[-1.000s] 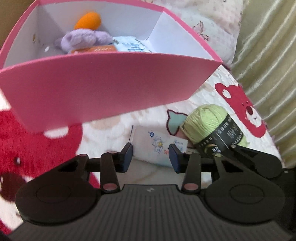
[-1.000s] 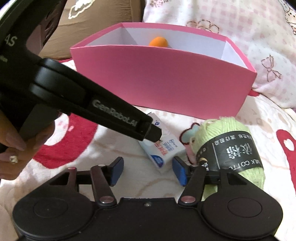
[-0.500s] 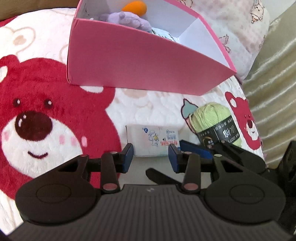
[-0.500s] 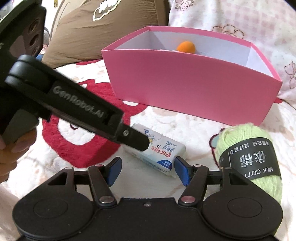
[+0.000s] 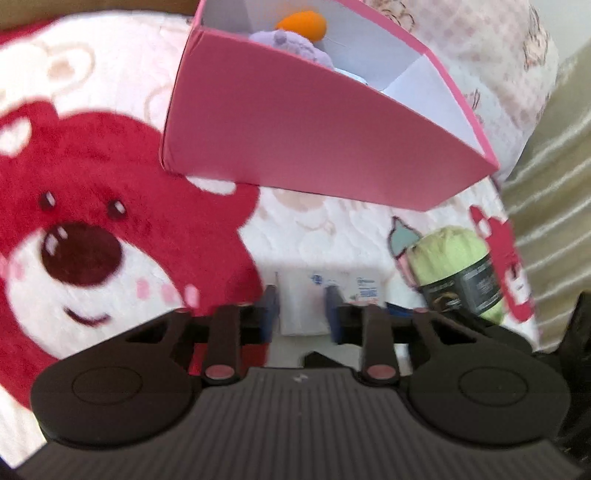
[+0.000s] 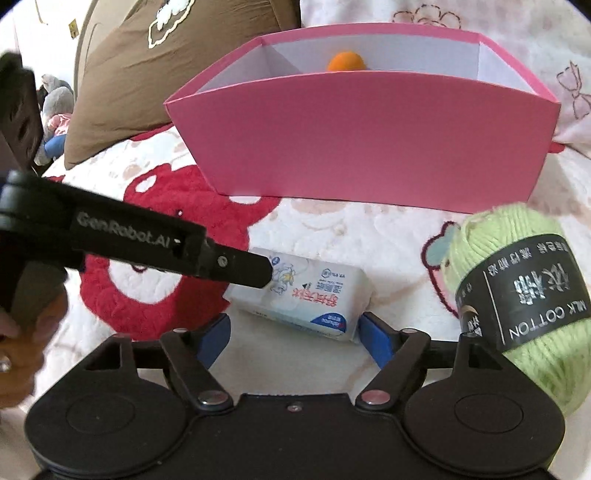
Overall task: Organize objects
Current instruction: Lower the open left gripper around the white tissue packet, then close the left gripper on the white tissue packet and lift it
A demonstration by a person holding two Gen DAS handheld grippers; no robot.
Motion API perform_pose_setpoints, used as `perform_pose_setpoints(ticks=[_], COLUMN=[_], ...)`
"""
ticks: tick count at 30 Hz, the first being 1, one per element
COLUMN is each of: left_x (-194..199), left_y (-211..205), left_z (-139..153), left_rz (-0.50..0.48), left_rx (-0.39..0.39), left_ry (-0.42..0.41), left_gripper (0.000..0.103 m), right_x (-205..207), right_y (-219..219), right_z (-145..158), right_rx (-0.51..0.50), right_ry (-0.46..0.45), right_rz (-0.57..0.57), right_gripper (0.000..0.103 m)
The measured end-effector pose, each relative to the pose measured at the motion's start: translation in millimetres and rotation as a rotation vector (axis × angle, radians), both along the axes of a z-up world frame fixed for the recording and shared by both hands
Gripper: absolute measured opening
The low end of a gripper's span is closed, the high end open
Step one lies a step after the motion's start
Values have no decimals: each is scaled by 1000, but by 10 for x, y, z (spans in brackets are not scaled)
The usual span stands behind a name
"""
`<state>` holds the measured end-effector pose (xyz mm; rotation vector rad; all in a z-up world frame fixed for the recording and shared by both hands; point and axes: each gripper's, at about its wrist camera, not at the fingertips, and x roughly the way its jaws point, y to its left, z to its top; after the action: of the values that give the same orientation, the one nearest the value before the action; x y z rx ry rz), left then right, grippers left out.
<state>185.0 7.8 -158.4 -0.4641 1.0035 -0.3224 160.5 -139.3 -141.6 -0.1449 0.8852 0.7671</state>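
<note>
A white tissue pack (image 5: 354, 286) (image 6: 306, 295) lies on the bear blanket in front of the pink box (image 5: 295, 129) (image 6: 362, 136). My left gripper (image 5: 300, 310) has its jaws closing on the pack's left end, and the blue pads press its sides. The right wrist view shows one left fingertip (image 6: 255, 273) on the pack. My right gripper (image 6: 295, 336) is just short of the pack's near edge, jaws opening, pads touching nothing. A green yarn ball (image 5: 454, 266) (image 6: 517, 295) with a black band lies to the pack's right. The box holds an orange toy (image 6: 345, 61) and a purple plush (image 5: 291, 46).
The red bear blanket (image 5: 92, 221) covers the bed. A brown pillow (image 6: 147, 74) sits behind the box on the left, and a pink-patterned pillow (image 6: 517, 22) lies behind it. A pale green curtain (image 5: 546, 184) hangs on the right. A person's hand (image 6: 22, 332) holds the left gripper.
The left view has rolled and drawn back from the box, and the left jaws have closed onto the tissue pack. The right jaws have widened and come nearer the pack.
</note>
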Motion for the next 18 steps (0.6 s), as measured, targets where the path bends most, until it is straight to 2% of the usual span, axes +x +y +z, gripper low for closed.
perform_pose_setpoints(ticks=[8, 13, 18], left_x=[5, -7, -54], left_y=[16, -5, -51], left_z=[-93, -93, -18], left_rz=[122, 140, 122], left_rx=[-68, -60, -39], left_ry=[95, 96, 81], left_gripper=[22, 22, 22], right_x=[-3, -12, -80], right_y=[160, 217, 244], right_z=[-77, -122, -54], right_rx=[-65, -85, -105], right_ry=[-77, -106, -141], right_rz=[43, 44, 5], right_gripper=[87, 89, 85])
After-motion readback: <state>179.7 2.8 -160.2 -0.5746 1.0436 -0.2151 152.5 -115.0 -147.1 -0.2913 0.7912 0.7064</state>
